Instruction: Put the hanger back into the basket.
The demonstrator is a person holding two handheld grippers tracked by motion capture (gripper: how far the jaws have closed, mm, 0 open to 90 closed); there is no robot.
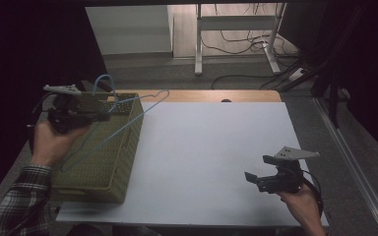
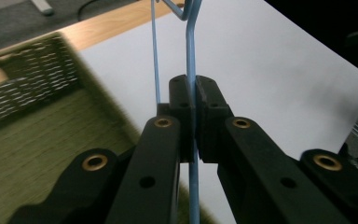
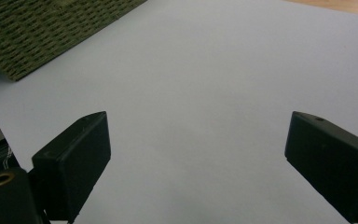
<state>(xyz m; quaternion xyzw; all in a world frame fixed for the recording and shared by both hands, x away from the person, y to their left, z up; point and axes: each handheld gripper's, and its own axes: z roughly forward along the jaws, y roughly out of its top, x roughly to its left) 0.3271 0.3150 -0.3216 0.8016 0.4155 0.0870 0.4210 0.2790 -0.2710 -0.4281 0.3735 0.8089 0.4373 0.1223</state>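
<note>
Here, in the high view, the left gripper point(image 1: 109, 109) is clamping a blue wire hanger point(image 1: 128, 118) above the green woven basket point(image 1: 123, 162) at the table's point(image 1: 202, 147) left side; the hanger is slanting from near the person's left hand point(image 1: 54, 140) up past the jaws to its hook. The right gripper point(image 1: 254, 178) is hovering well apart, jaws spread with nothing between them.

In the left gripper view, the jaws are pinching the hanger's wire point(image 2: 191, 70), which is running straight through them.

In the right gripper view, the wide jaws are framing bare white tabletop point(image 3: 191, 93), the basket point(image 3: 51, 28) lying far off.
</note>
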